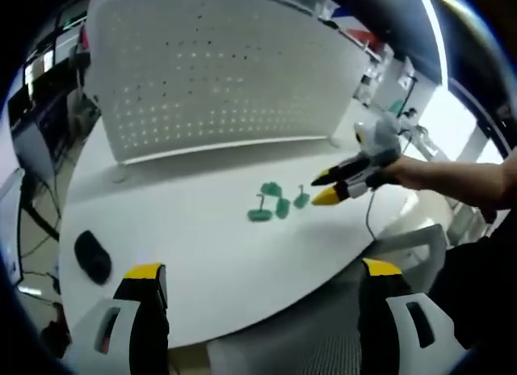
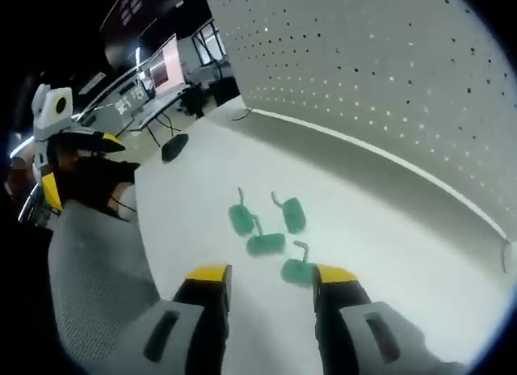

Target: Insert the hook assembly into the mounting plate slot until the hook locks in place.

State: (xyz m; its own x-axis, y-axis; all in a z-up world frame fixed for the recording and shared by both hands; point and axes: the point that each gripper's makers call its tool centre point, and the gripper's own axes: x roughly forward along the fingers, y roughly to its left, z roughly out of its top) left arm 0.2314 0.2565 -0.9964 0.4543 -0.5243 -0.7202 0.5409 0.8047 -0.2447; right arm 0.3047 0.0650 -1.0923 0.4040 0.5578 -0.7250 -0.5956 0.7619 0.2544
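I see four green hooks in a loose cluster on the white bench [image 2: 388, 229]. In the right gripper view one hook [image 2: 241, 217] lies at the cluster's 10 o'clock, a second [image 2: 292, 214] at 2 o'clock, a third [image 2: 265, 243] in the middle and a fourth [image 2: 297, 269] at 5 o'clock, just between my jaw tips. Each is a rounded green plate with a thin bent stem rising from it; they lie near one another, and I cannot tell whether any touch.

My right gripper [image 2: 266, 280] has its yellow-tipped jaws spread wide with nothing between the pads. In the left gripper view it [image 1: 329, 189] comes in from 3 o'clock, tips just beside the hooks [image 1: 275, 203].

My left gripper [image 1: 262, 271] stands wide open at the bench's near edge, well apart from the hooks, holding nothing. In the right gripper view it [image 2: 81, 161] hangs at 9 o'clock, off the bench.

A white pegboard [image 1: 218, 68] stands upright along the far edge. A black mouse [image 1: 93, 255] lies at 8 o'clock of the hooks in the left gripper view.
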